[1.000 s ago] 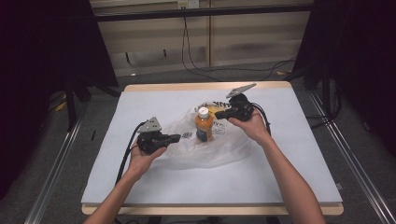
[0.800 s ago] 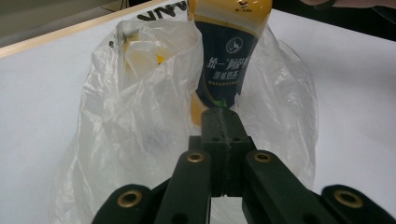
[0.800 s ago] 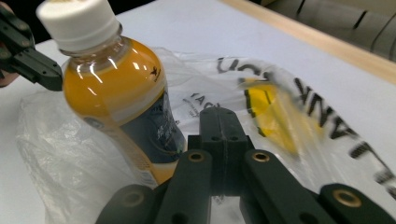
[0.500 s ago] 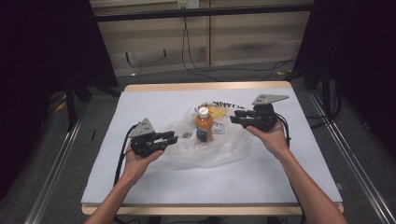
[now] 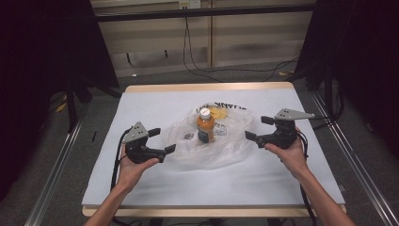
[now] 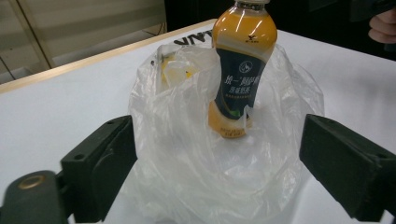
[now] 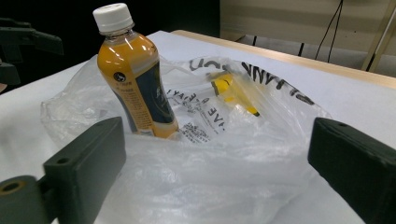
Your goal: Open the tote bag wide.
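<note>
Bottle of orange drink with a white cap stands upright on a crumpled clear plastic bag at the middle of the table, nearer its far edge. Left gripper and right gripper flank the bag, jaws spread wide, holding nothing, both pointed at the bottle.

Bottle cap: the bottle runs off the top edge at 12 o'clock in the left gripper view, its cap cut away.
Bottle base: veiled by the clear plastic bag in the right gripper view.
Yellow item: inside the bag, film-blurred, kind unclear.
Bag lettering: partly folded under, unreadable.
Small dark thing: at the bottle's 9 o'clock in the high view, too small to identify.
</note>
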Tool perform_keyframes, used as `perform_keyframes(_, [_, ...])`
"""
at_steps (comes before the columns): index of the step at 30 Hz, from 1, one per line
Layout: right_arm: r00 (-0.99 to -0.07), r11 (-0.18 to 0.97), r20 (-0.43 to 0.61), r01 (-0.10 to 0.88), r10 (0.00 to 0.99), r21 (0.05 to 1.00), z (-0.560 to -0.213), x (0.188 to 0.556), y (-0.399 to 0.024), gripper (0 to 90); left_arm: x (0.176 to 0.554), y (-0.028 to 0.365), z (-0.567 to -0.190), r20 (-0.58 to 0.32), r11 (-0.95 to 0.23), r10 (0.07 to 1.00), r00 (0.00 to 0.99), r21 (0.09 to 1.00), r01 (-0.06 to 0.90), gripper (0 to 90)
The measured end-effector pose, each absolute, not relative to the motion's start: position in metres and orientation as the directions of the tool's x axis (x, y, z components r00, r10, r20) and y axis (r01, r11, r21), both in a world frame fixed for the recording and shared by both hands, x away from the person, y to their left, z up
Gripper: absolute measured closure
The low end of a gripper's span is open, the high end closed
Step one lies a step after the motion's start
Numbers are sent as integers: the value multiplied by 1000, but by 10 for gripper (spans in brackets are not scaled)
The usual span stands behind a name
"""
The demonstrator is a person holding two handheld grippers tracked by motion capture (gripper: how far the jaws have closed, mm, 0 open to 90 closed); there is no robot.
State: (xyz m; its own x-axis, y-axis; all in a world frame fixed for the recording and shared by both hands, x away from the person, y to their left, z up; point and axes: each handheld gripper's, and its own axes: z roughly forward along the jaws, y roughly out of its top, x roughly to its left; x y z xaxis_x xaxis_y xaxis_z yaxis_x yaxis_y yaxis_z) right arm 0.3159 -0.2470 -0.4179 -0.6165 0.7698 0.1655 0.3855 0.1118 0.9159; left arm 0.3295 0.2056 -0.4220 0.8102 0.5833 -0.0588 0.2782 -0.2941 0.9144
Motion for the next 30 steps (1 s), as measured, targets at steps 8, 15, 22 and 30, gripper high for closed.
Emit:
perform_keyframes(8, [-581,72,171,371,796,926,-420,290,-265,22,317,222,-423,-94,-257,597,797,919,300,41])
perform_keyframes(15, [-551,54,165,359,818,932,-426,262,-275,23,302,235,-428,-79,-252,614,786,923,290,33])
perform_keyframes(22, [-529,43,164,358,833,933,-433,236,-283,33,276,242,-433,-68,-249,633,771,926,285,23])
perform_keyframes(30, [-491,23,161,349,856,937,-444,221,-292,42,272,258,-446,-66,-228,671,738,929,290,28])
